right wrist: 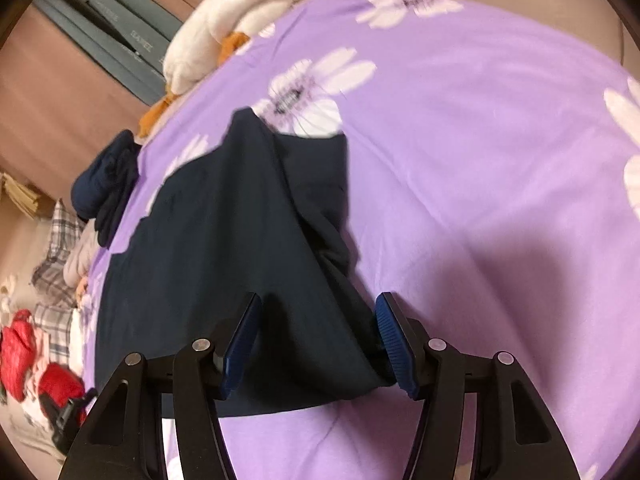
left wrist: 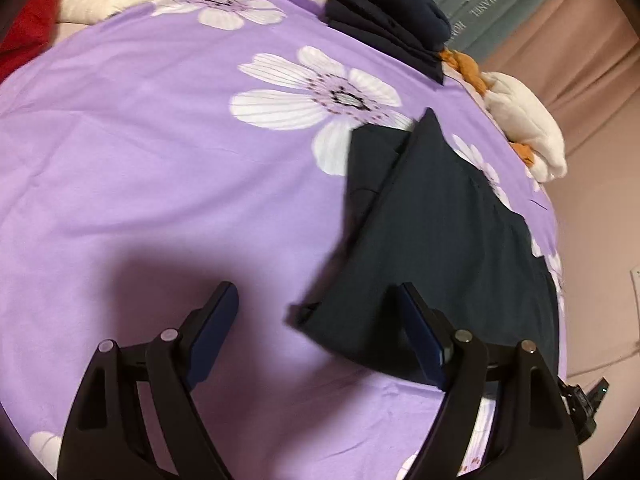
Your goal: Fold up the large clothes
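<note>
A dark navy garment point(left wrist: 432, 232) lies partly folded on the purple flowered bedsheet point(left wrist: 160, 160), one long layer laid over another. My left gripper point(left wrist: 320, 304) is open just above the sheet. The garment's near left corner reaches in between its fingers, beside the right finger point(left wrist: 420, 328), and the pads do not press it. In the right wrist view the same garment point(right wrist: 224, 240) runs away from me with a raised ridge down its right side. My right gripper point(right wrist: 316, 320) is open over its near end, the ridge between the pads.
A folded stack of dark clothes point(left wrist: 384, 12) sits at the sheet's far edge, also seen as the dark stack point(right wrist: 108, 176). A white and orange plush toy point(left wrist: 524, 120) lies at the bed's edge. Red cloth point(right wrist: 24, 344) and plaid fabric point(right wrist: 56, 240) lie beyond the sheet.
</note>
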Available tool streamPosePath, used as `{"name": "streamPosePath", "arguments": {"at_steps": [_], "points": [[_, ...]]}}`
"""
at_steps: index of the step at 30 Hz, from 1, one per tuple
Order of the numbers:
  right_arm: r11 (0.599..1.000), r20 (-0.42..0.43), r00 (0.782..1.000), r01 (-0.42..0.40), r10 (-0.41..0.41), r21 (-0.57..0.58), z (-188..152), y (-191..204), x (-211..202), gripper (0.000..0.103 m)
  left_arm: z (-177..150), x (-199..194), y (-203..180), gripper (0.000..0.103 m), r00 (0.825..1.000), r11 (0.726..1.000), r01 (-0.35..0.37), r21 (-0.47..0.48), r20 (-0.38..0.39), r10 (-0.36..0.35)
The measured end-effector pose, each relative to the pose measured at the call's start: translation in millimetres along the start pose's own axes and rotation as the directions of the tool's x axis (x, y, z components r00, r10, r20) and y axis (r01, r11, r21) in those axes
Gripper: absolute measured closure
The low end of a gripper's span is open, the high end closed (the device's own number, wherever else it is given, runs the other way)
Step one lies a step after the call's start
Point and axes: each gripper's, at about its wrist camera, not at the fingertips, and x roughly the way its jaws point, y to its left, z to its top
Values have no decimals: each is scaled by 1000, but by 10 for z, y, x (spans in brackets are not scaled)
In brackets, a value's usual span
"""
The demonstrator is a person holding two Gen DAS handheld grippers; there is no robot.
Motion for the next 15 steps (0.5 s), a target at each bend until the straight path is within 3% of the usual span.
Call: {"name": "streamPosePath", "arguments": {"at_steps": [3, 5, 7, 15], "points": [[1000, 4, 1000, -24, 24, 10, -15, -11, -27, 46, -10, 29, -59, 34, 1000, 999, -16, 33, 4, 16], [1000, -1, 1000, -5, 5, -17, -24, 14, -31, 58, -17, 55, -90, 52, 1000, 999, 4, 50, -6, -4], [1000, 8, 1000, -19, 19, -15, -14, 13, -56, 65, -18, 97, -106, 58, 1000, 998, 9, 60, -8, -8], [998, 8, 999, -42, 42, 46, 16, -93, -46, 68, 8, 90, -40, 55, 1000, 999, 12, 37, 0, -12]]}}
